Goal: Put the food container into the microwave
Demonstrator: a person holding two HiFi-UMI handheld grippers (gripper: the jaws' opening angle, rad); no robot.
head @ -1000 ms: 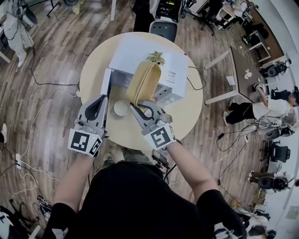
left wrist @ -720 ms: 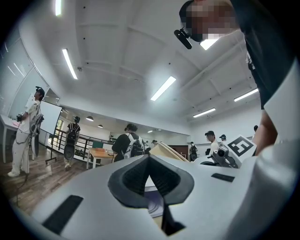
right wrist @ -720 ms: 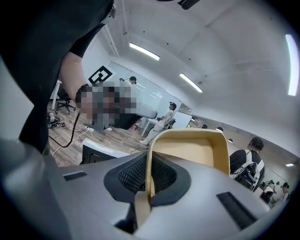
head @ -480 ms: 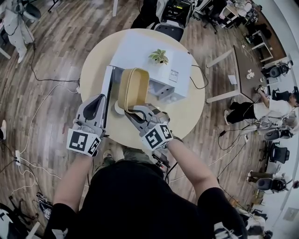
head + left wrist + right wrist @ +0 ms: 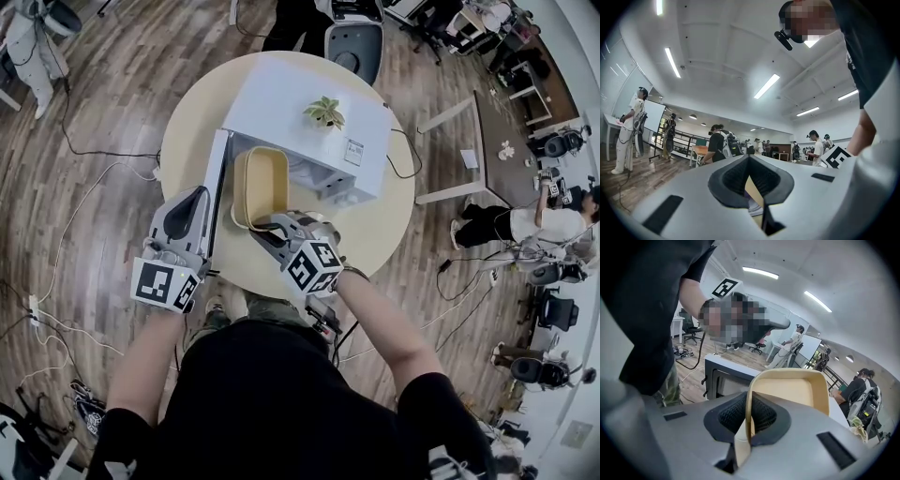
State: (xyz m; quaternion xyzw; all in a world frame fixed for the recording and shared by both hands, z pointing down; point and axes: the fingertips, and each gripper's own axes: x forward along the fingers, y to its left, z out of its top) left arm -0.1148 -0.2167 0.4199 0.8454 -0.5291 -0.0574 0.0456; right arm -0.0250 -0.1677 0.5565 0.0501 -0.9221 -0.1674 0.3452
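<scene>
The right gripper has its fingers clamped on the near rim of a tan, rounded-rectangular plastic food container. One finger sits inside the wall and the other outside it. The container stretches away from those fingers, its open hollow facing up in the head view. Its far end reaches the front opening of the white box-shaped microwave. Beyond the fingers and to their left in the right gripper view, the microwave's dark cavity shows.

The microwave door is swung open, standing edge-on just left of the container. A small green potted plant stands on the microwave's top. All of this rests on a round pale wooden surface.

The left gripper is off to the left of the door, apart from the container. Its fingers are drawn together with nothing between them, pointing towards the door's outer side.
</scene>
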